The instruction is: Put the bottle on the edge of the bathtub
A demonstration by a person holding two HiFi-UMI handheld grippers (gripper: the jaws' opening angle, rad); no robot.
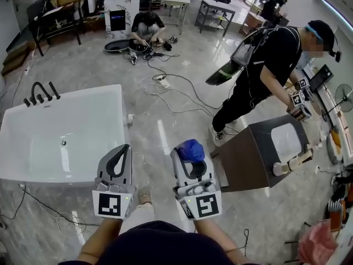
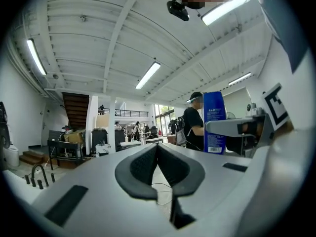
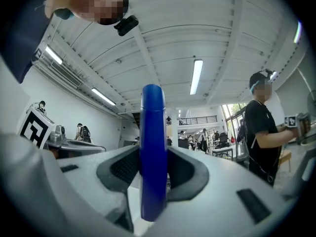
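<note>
Blue plastic bottle (image 3: pixel 153 147) stands upright between the pads of the right gripper (image 3: pixel 154 171), clamped on both flanks. The jaws stand fairly wide apart around its body. Cap end rises above the jaws and the base hangs below them.

Head view: bottle top shows as a blue lump at the tip of the right gripper, held in the air over the grey floor (image 1: pixel 165 126). It is to the right of the bathtub (image 1: pixel 122 127) and not on its rim.

Left gripper (image 2: pixel 158 168): pads closed tip to tip, nothing between them. In the head view it sits just beside the right gripper, over the tub's near right corner. Its own view shows the bottle's label side off to the right.

Bathtub: white, rectangular, with a black faucet (image 1: pixel 41 93) at the far left rim.

Surroundings:
- dark cabinet (image 1: pixel 248 159) with a white basin, right of the grippers
- standing person (image 1: pixel 265 65) in black behind the cabinet, holding grippers
- crouching person (image 1: pixel 146 29) further back
- loose cables (image 1: pixel 176 93) across the floor
</note>
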